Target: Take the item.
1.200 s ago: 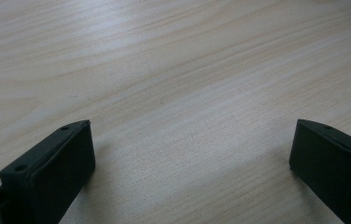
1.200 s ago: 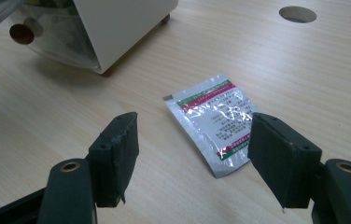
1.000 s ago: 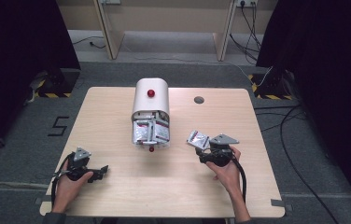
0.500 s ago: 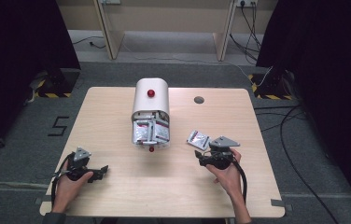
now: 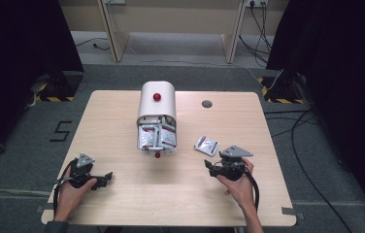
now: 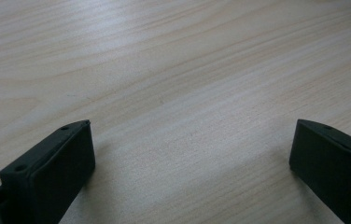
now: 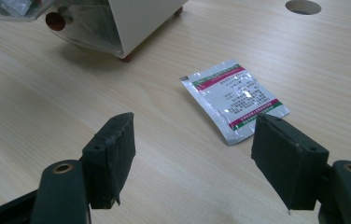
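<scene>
The right gripper (image 7: 192,154) has its jaws spread wide with nothing between them, low over the desk (image 5: 268,131). Just ahead of it a foil sachet (image 7: 235,99) lies flat on the wood, apart from both jaws. Farther off stands a white dispenser (image 5: 157,116) with more sachets in its open front. The left gripper (image 6: 190,154) rests near the desk's front edge, jaws wide over bare wood.

A silver sachet (image 7: 235,99) with magenta-and-green bands lies on the pale wood-grain table (image 7: 47,102).
</scene>
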Motion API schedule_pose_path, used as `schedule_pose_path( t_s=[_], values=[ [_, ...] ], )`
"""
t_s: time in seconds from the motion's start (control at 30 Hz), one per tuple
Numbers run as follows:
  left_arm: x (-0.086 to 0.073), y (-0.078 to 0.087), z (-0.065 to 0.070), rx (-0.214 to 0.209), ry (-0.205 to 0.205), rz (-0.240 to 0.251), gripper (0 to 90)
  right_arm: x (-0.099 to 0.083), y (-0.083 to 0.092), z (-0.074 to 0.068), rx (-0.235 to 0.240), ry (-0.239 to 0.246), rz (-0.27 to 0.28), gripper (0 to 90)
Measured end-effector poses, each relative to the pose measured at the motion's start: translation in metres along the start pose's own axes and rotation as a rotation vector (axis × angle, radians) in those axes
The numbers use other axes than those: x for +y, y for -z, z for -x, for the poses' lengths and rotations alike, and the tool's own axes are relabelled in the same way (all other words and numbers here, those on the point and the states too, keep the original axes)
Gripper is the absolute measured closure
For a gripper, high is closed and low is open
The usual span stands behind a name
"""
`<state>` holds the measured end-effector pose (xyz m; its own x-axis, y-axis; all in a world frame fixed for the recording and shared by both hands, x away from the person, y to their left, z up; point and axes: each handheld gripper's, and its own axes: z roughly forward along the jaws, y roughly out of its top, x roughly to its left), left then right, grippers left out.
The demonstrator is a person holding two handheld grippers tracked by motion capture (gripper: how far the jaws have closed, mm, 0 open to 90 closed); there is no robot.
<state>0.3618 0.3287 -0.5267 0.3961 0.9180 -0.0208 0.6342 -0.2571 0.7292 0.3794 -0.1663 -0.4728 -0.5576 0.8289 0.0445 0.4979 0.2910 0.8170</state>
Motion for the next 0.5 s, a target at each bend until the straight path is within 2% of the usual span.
schedule_pose_path(
  t_s=[0.1, 0.5],
  values=[
    [0.0, 0.0, 0.0, 0.0, 0.0, 0.0, 0.0, -0.001, 0.004, 0.001, -0.003, -0.013, 0.004, 31.1],
    [0.0, 0.0, 0.0, 0.0, 0.0, 0.0, 0.0, -0.012, 0.011, 0.003, -0.005, -0.012, 0.0, 30.3]
  ],
)
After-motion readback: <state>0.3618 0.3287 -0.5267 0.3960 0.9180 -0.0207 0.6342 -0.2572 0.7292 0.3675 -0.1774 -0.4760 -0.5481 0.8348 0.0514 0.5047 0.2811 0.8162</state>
